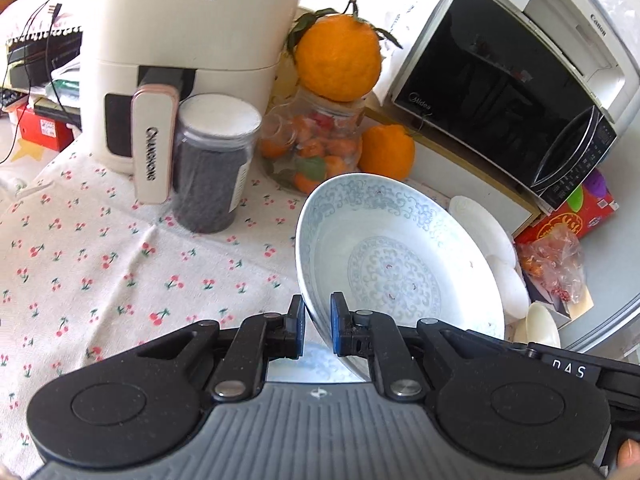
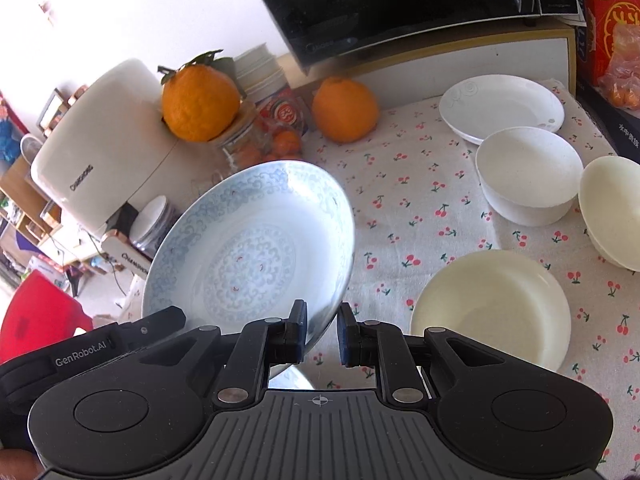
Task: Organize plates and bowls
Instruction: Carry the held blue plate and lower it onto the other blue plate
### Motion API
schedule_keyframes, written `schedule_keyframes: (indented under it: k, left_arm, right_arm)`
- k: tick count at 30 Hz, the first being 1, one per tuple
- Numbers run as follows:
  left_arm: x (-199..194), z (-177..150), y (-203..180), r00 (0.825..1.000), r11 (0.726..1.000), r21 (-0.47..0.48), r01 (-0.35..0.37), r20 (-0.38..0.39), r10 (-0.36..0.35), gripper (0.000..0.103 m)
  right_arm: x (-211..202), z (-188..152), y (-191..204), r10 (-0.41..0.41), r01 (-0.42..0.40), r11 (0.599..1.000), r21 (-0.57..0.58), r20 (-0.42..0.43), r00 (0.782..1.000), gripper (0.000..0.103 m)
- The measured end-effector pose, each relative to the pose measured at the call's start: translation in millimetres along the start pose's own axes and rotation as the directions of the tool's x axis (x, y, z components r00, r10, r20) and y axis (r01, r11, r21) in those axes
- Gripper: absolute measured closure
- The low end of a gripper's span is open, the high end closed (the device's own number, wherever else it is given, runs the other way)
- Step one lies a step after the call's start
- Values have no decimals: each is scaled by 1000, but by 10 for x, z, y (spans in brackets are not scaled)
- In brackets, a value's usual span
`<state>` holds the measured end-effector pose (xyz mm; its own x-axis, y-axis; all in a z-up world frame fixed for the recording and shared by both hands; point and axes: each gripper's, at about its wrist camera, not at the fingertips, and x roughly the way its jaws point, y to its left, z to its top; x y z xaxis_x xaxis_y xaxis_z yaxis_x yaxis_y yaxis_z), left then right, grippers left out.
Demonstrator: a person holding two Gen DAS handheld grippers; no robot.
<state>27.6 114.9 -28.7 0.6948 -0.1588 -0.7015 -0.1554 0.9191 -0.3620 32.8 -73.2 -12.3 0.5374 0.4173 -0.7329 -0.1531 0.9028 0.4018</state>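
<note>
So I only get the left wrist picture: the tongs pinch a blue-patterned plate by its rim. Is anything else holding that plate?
Observer: Yes. The right tongs are closed on the rim of the patterned plate too, at another spot.
Operator: And the pale dishes half hidden behind it, how many are there?
Observer: Four on the cherry cloth: a white plate, a white bowl, a cream bowl and a cream plate.
Operator: Which is closest to the held one?
Observer: The cream plate, just right of the right tongs in the right wrist view.
</note>
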Motion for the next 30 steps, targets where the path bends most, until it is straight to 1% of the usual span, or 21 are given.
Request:
schedule_keyframes:
  k: [9, 14, 21, 30]
  left_arm:
    - [-187, -299, 284, 999, 999, -6, -40, -5, 40, 92]
    - [-253, -468, 395, 999, 999, -5, -46, -24, 46, 92]
    - [-309, -575, 482, 998, 999, -4, -38, -43, 38, 92]
    - [-371, -720, 495, 996, 998, 24, -55, -71, 56, 92]
  right_arm:
    - [58, -410, 229, -9, 4, 998, -69, -70, 998, 87]
    - [13, -624, 298, -27, 20, 996, -88, -84, 996, 87]
    - [-18, -819, 308, -34, 26, 997, -75, -105, 994, 86]
    - [-73, -989, 337, -56, 45, 994, -96, -117, 992, 86]
